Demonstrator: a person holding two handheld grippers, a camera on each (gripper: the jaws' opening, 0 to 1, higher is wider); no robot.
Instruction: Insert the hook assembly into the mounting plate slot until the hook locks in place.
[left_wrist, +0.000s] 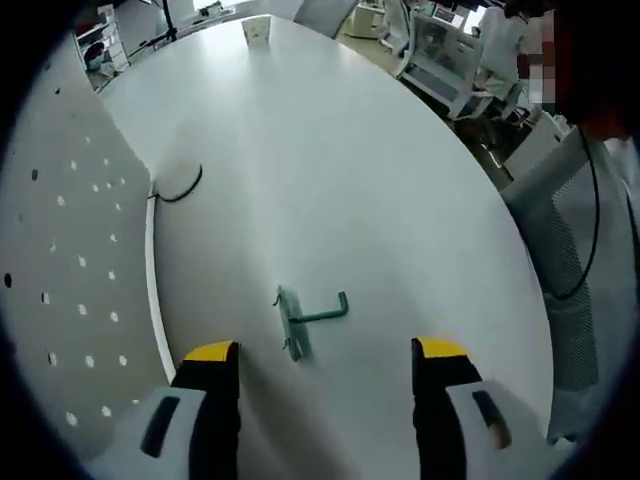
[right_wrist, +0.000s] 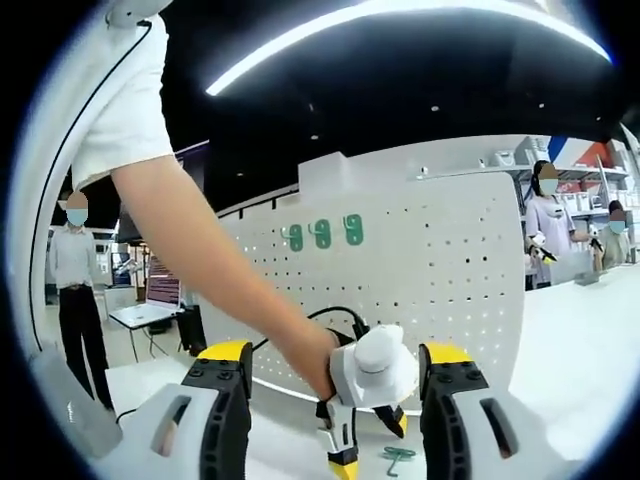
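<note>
We start with the green hook assembly (left_wrist: 310, 318), which lies flat on the white table (left_wrist: 330, 150), just ahead of and between our left gripper (left_wrist: 325, 352) jaws. It is a thin wire piece: a short cross-bar at one end and a straight arm ending in a small upturned tip. We judge it light, stiff and a little slippery on this smooth top, likely to skate or spin if we nudge it off centre. The straight arm looks like the best place to take hold, near the cross-bar, so that the mounting end stays free to enter a slot.

Our left gripper stands wide open with nothing between its jaws, poised over the hook but not touching it. In the right gripper view we see the same hook (right_wrist: 397, 458) on the table just below the left gripper (right_wrist: 366, 447), held by the person's hand (right_wrist: 318, 365).

Our right gripper (right_wrist: 333, 360) is also spread wide and holds nothing.

Beyond stands the upright white pegboard (right_wrist: 440, 260), the mounting plate, with three green hooks (right_wrist: 321, 233) already hanging in its upper rows. Its perforated edge (left_wrist: 75, 260) runs along the left of the left gripper view, with a black cable (left_wrist: 180, 190) looping near its base. People stand in the background.
</note>
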